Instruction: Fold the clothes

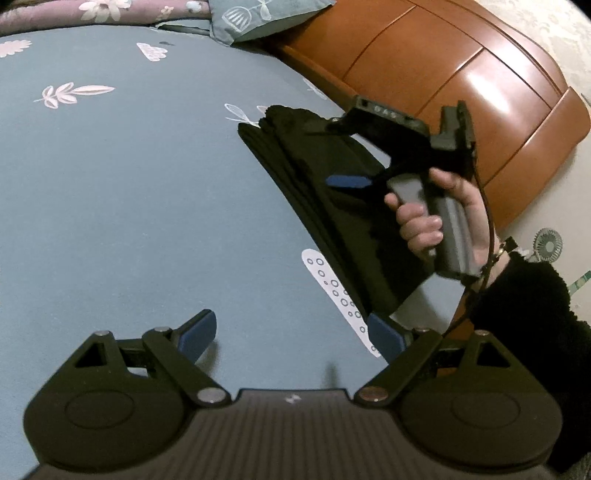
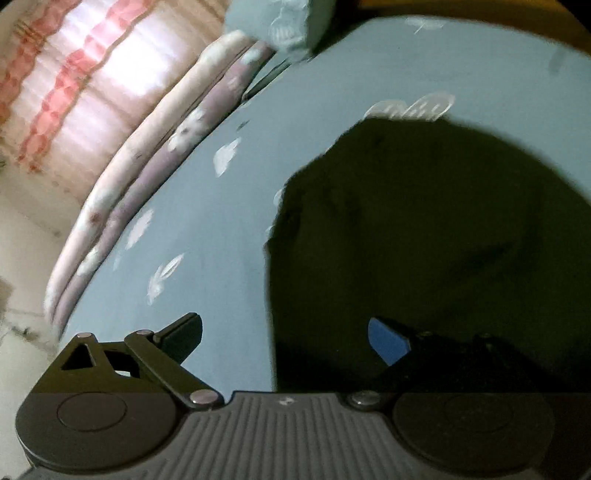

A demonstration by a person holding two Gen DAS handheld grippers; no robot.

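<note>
My left gripper (image 1: 291, 338) and right gripper (image 2: 286, 339) both gape wide, empty. The black garment (image 1: 325, 192) lies folded right of centre on the bed (image 1: 129, 192); soft, limp, so I'd pinch an edge.

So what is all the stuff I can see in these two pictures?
Garment: one, black, folded into a long strip on the bed, near its right edge.
Bed sheet: one, blue-grey with white leaf prints, covering the bed.
Pillow: one, grey-green with white print, at the far end.
Quilt: one, pink and mauve floral, rolled along the bed's far side.
Bed frame: one, orange-brown wood, beside the garment.
Curtain: one, white with pink bands, background.
Fan: one, small, pale, on the floor.
Left gripper: open, over the sheet.
Right gripper: open, at the garment's edge.
Right hand: holding the gripper's handle.
</note>
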